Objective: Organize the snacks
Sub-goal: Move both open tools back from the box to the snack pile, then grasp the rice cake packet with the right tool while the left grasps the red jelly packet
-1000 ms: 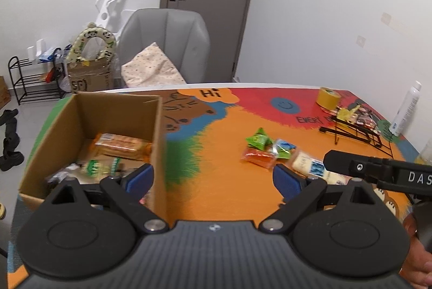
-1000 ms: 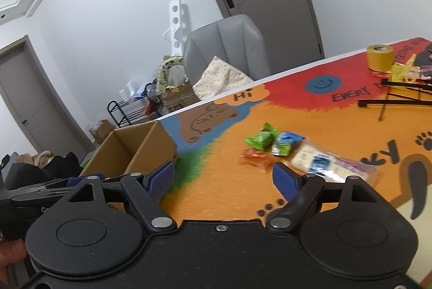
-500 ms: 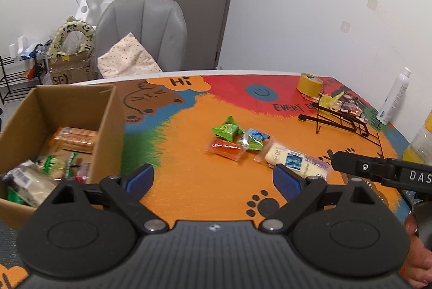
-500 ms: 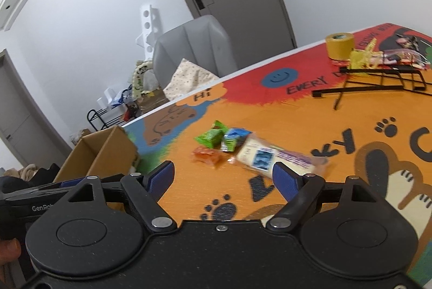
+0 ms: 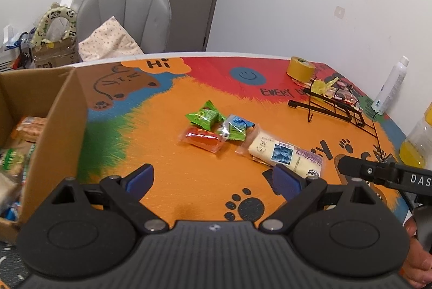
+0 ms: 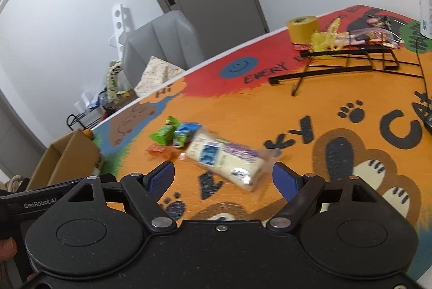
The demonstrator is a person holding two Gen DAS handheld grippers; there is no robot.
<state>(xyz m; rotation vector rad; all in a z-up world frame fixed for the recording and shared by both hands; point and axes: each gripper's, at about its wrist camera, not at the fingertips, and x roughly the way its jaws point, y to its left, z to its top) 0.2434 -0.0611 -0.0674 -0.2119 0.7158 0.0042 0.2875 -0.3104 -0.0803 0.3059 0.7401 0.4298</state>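
Several snack packets lie together on the colourful table: a green packet, a blue-green packet, a red-orange packet and a long white bar with a blue label. In the right wrist view the white bar lies just beyond my open right gripper, with the green packet farther left. My left gripper is open and empty, short of the red-orange packet. A cardboard box at the left holds several wrapped snacks.
A black wire rack with small packets, a yellow tape roll, a white spray bottle and a bottle of orange liquid stand at the right. A grey chair is behind the table. A hand holds the other gripper's handle.
Both grippers have swung right and dipped toward the snack pile. The box slid to the left edge of both views. The white bar now sits close in front of the right gripper.
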